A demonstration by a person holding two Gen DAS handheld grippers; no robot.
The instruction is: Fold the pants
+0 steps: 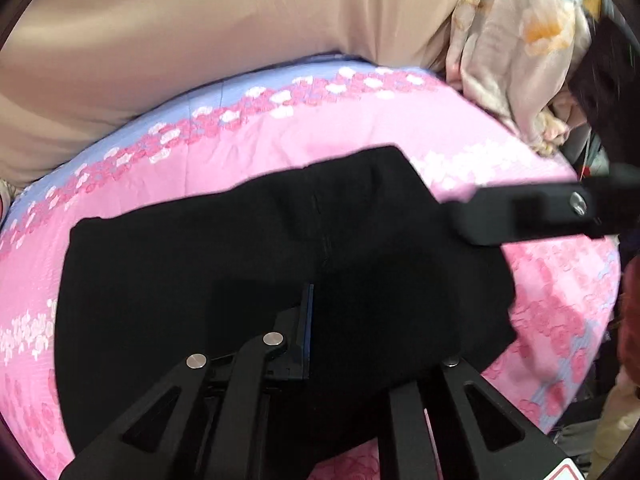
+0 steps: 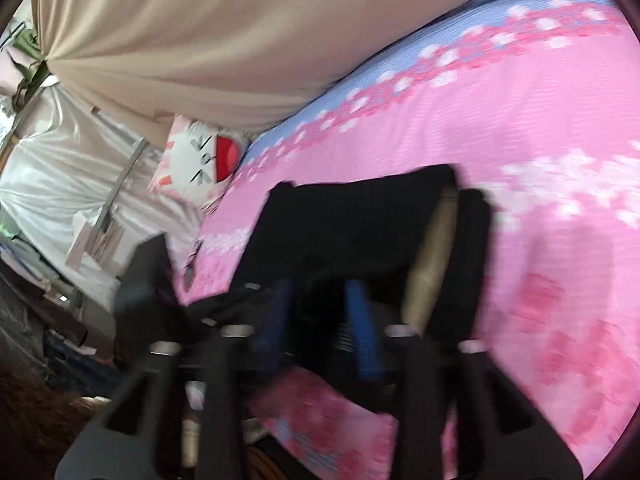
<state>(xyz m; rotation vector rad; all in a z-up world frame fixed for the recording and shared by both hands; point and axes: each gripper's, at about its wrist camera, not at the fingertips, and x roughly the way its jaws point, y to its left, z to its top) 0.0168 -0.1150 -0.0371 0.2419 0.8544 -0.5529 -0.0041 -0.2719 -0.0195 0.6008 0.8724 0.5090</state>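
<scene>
One beige curtain is hanging behind one bed covered by a pink floral bedsheet with a blue band. One pair of black fabric pants is lying bunched on that sheet. The left tongs are hovering low over the pants, spread apart, one finger hidden by cloth. The right tongs are reaching sideways at the pants' edge, blue pads parted; blur is hiding any grip.

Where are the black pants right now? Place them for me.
The black pants lie on the pink flowered bedsheet, filling the middle of the left wrist view, right in front of the left tongs. The beige curtain hangs beyond them.
</scene>
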